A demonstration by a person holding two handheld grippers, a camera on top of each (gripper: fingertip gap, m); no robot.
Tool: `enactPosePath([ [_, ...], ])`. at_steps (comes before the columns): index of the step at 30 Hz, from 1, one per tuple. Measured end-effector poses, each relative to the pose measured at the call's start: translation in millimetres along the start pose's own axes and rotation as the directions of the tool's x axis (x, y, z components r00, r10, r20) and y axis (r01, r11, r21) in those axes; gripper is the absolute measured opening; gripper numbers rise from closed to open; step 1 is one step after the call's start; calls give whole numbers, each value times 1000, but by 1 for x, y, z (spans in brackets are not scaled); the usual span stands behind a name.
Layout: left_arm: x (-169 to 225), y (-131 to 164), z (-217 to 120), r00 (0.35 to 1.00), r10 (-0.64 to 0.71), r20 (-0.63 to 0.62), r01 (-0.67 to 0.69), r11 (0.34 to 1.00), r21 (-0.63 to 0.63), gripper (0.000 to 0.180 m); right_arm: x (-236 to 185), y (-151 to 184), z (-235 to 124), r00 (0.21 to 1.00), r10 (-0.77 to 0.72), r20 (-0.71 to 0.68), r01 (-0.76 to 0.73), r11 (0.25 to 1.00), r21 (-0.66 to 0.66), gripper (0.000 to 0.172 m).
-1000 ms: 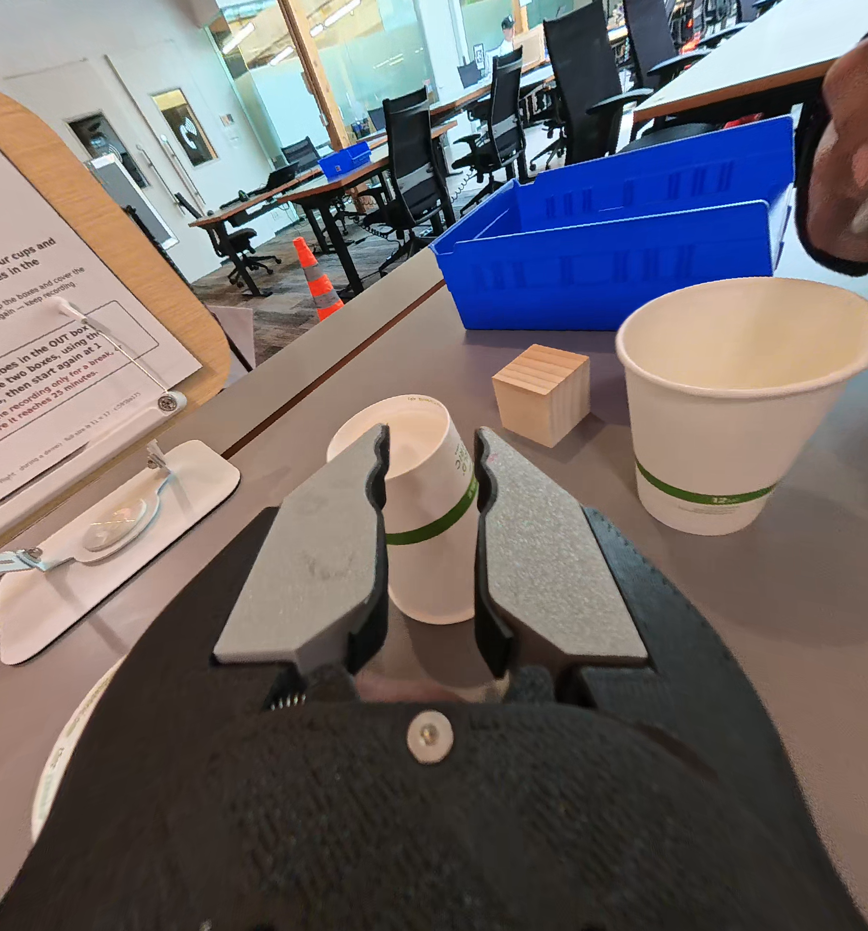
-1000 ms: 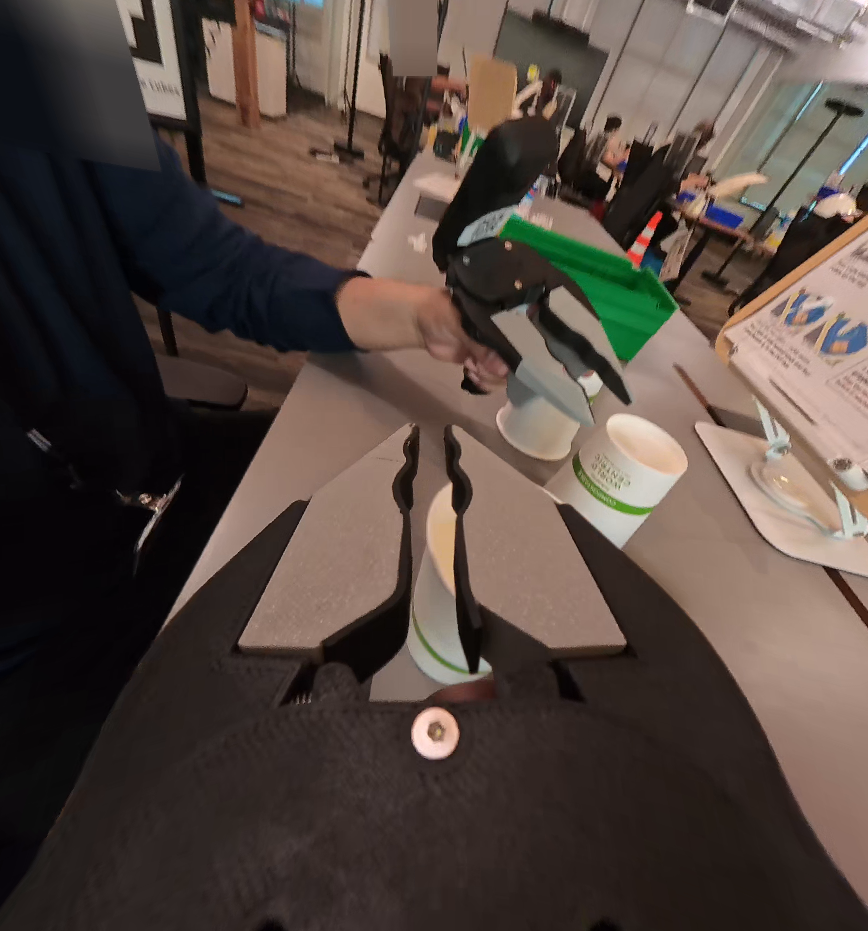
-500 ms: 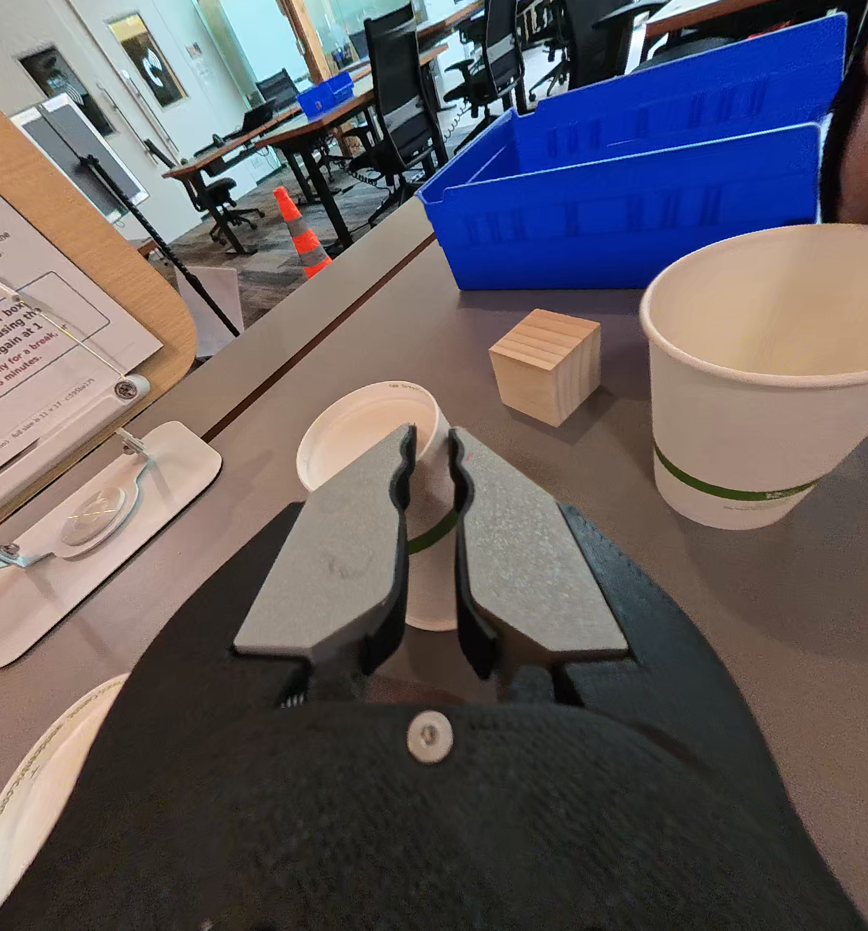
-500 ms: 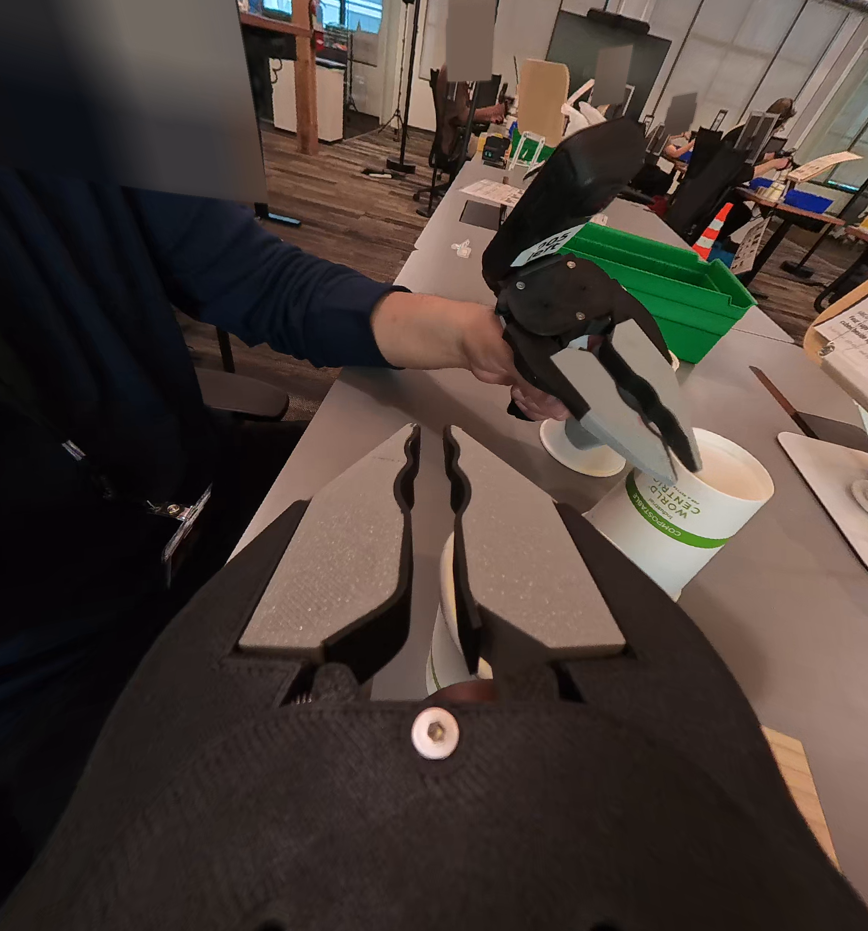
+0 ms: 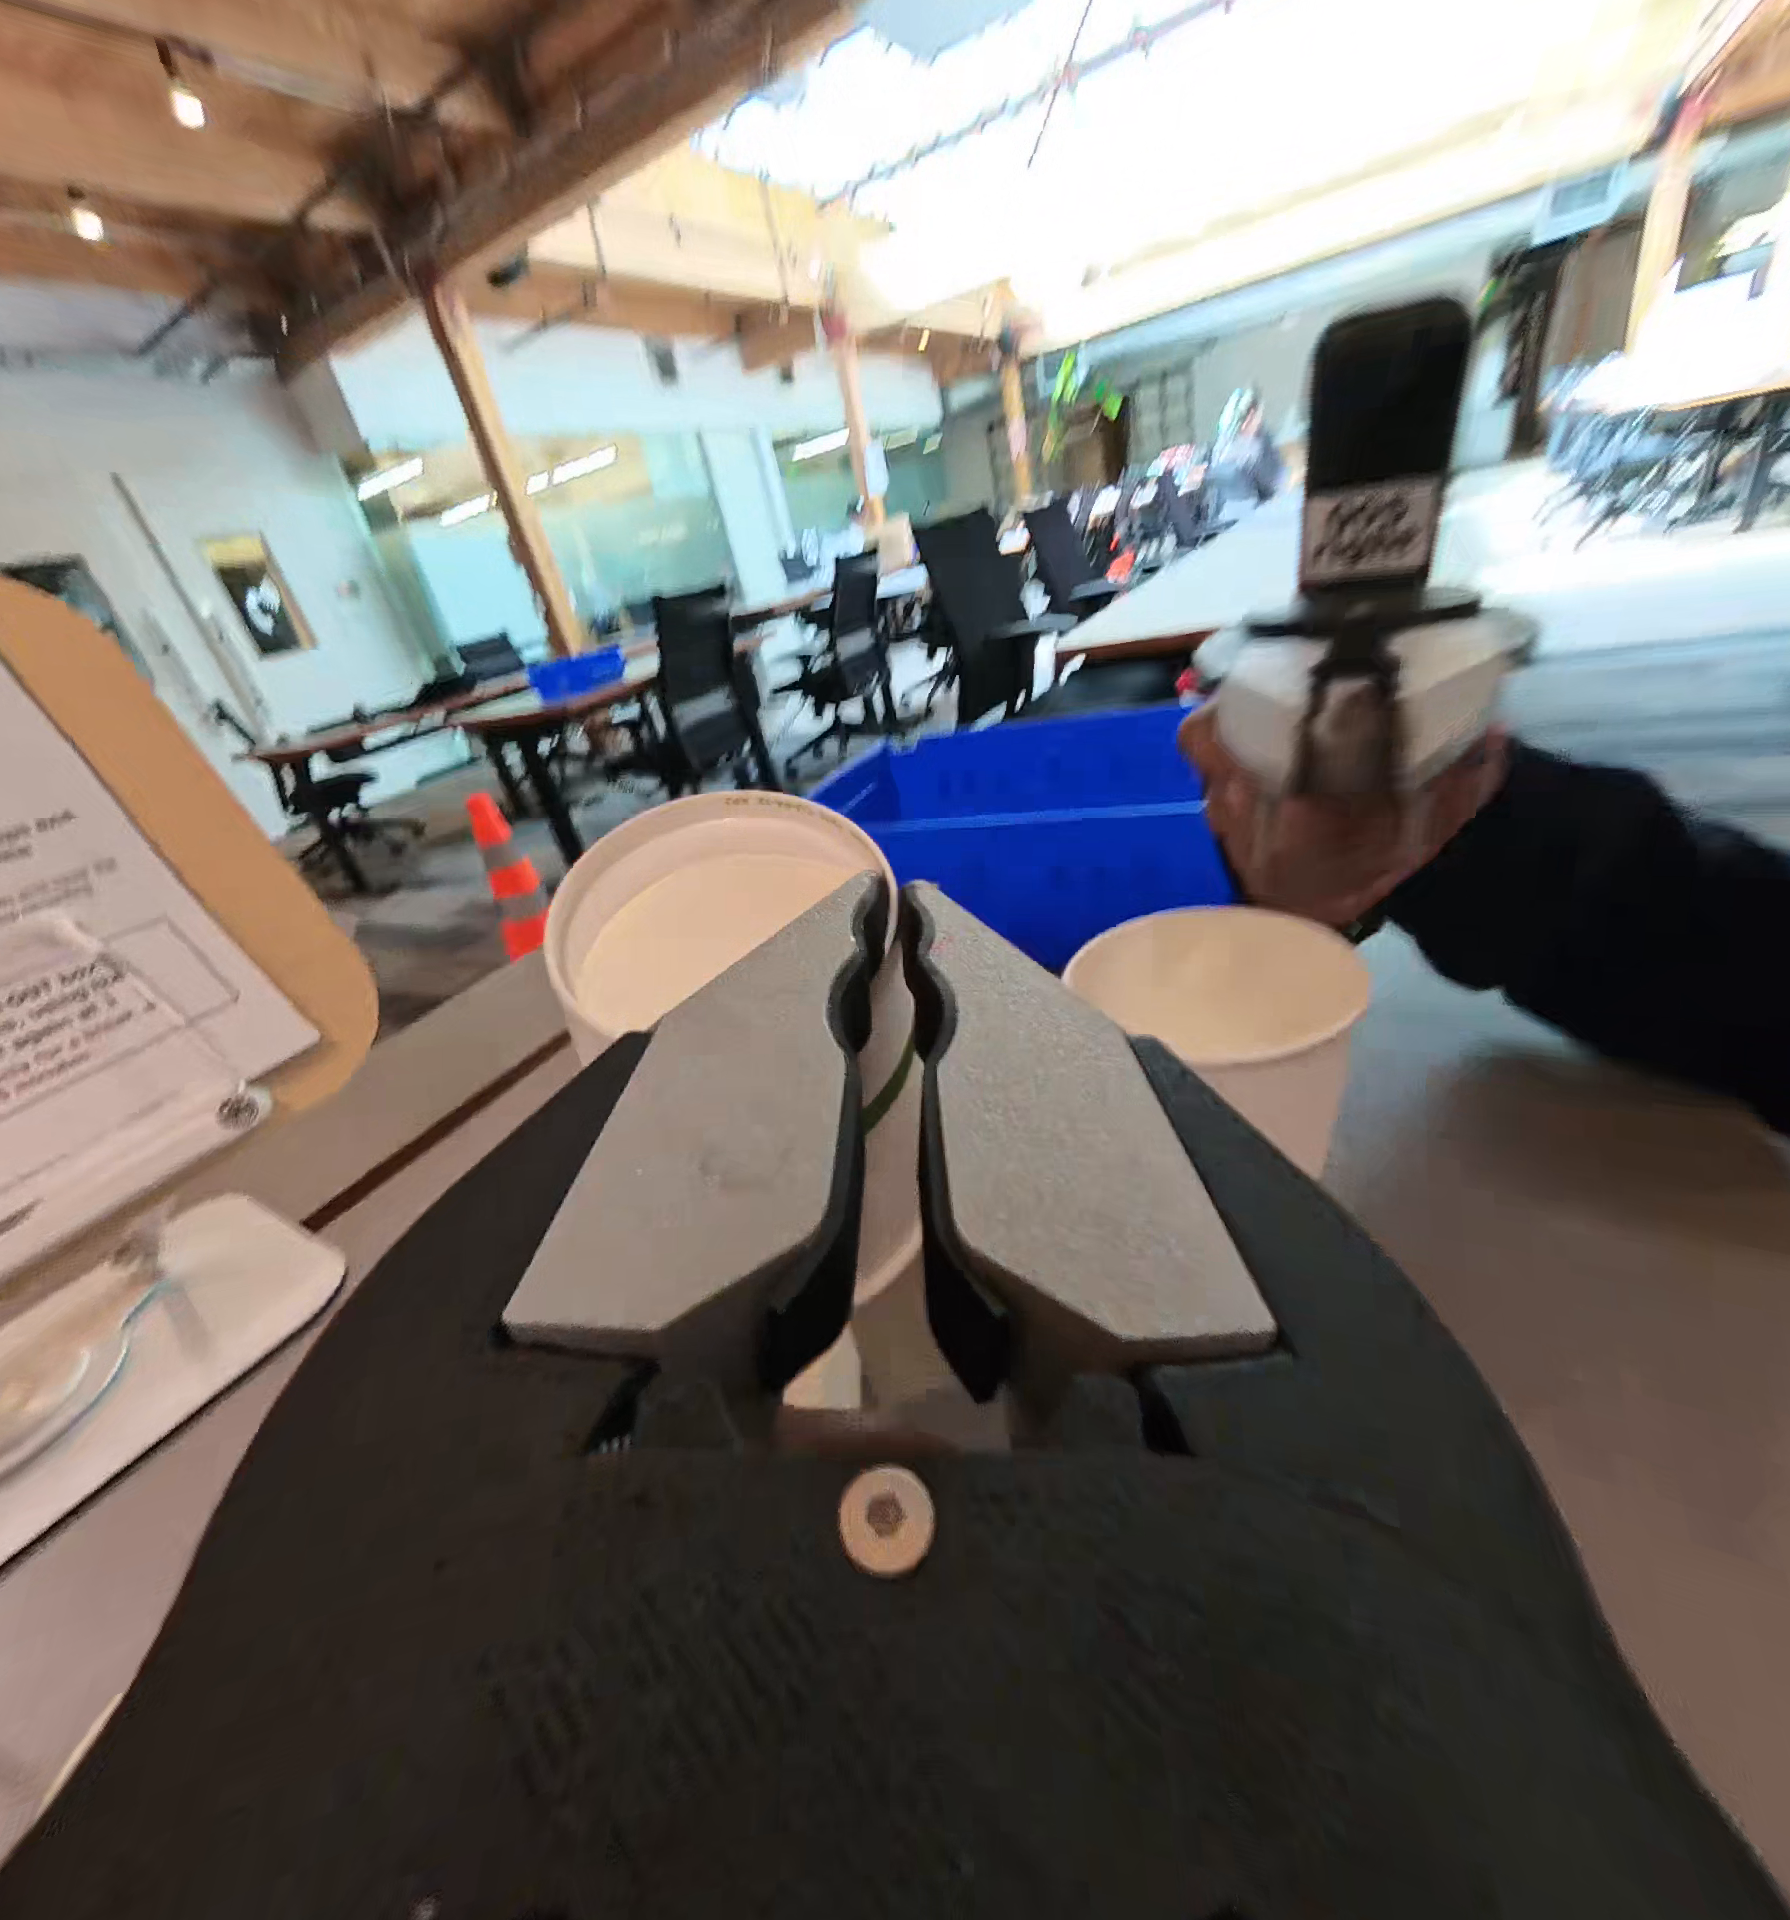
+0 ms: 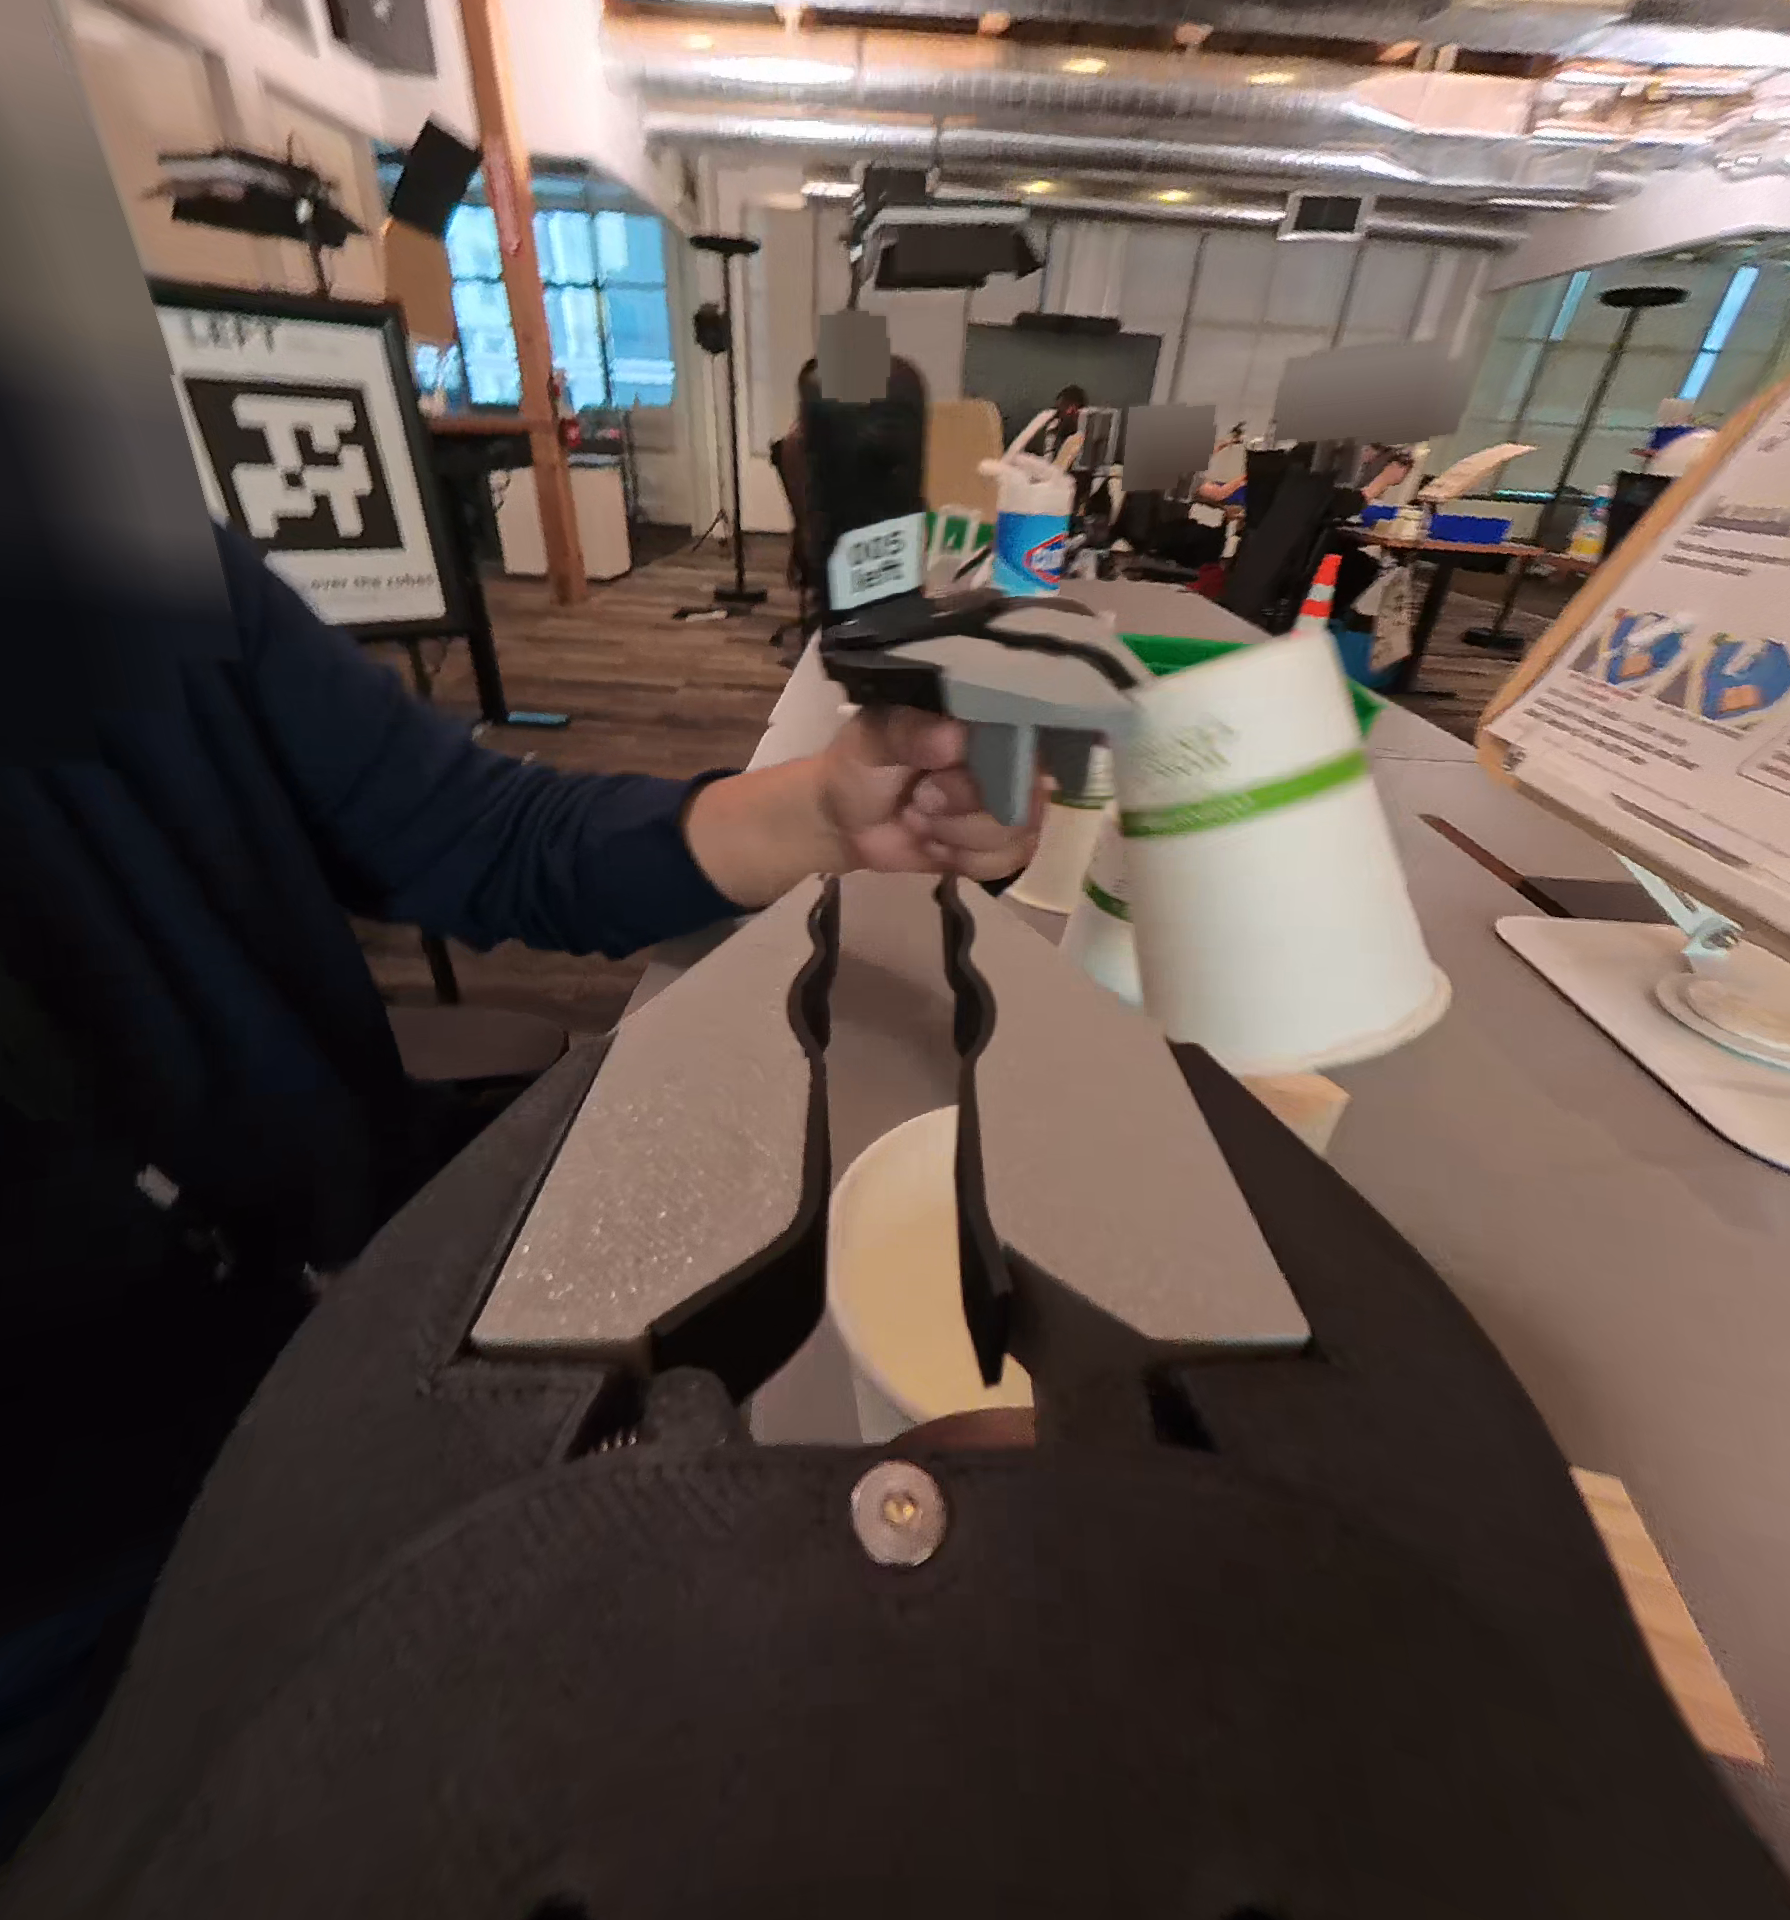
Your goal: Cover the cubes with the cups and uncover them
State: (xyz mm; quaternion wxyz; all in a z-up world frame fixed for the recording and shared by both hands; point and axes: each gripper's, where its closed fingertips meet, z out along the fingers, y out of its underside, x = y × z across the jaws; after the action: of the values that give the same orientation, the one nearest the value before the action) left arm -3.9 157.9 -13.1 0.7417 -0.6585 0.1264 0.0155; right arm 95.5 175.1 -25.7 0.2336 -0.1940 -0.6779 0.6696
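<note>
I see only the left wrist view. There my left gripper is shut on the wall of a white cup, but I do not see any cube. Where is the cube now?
Observer: In the right wrist view, a wooden cube shows on the table, just under the rim of your cup.
Operator: How does the cup hang?
Observer: Mouth down, tilted, clear of the table, with the left gripper at its narrow end.
Operator: And the right gripper?
Observer: The right gripper has its fingers apart, over a second, upright cup.

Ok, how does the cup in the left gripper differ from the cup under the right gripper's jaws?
The left gripper's cup hangs above the table, mouth down and tilted; the other cup stands on it, mouth up. Only the first is gripped. Both are white paper cups.
</note>
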Motion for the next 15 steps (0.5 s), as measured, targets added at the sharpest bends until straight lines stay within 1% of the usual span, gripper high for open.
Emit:
enactPosePath([
  [2, 15, -29, -12, 996, -4, -87, 18, 987, 161, 1, 15, -7, -4, 995, 79, -57, -76, 996, 46, 23],
  [4, 37, -58, -31, 978, 29, -208, 44, 940, 338, 1, 23, -13, -9, 987, 147, -66, -141, 986, 94, 28],
  [5, 44, -67, -38, 969, 33, -246, 68, 917, 393, 1, 24, -17, -11, 984, 167, -58, -160, 980, 118, 27],
  [8, 54, -79, -45, 952, 29, -305, 118, 884, 453, 1, 16, -26, -13, 982, 191, 3, -189, 968, 165, 26],
  [10, 59, -77, -43, 950, 33, -311, 116, 887, 447, 1, 8, -32, -11, 978, 198, 59, -206, 960, 191, 24],
  [12, 63, -74, -39, 950, 48, -309, 101, 888, 448, 1, 8, -30, -5, 974, 217, 63, -225, 957, 182, 22],
  [13, 66, -73, -38, 947, 53, -316, 99, 889, 446, 1, 10, -26, -1, 972, 227, 55, -234, 958, 166, 15],
  [15, 69, -72, -37, 951, 76, -298, 71, 889, 453, 1, 8, -23, 4, 968, 239, 74, -248, 957, 150, 14],
])
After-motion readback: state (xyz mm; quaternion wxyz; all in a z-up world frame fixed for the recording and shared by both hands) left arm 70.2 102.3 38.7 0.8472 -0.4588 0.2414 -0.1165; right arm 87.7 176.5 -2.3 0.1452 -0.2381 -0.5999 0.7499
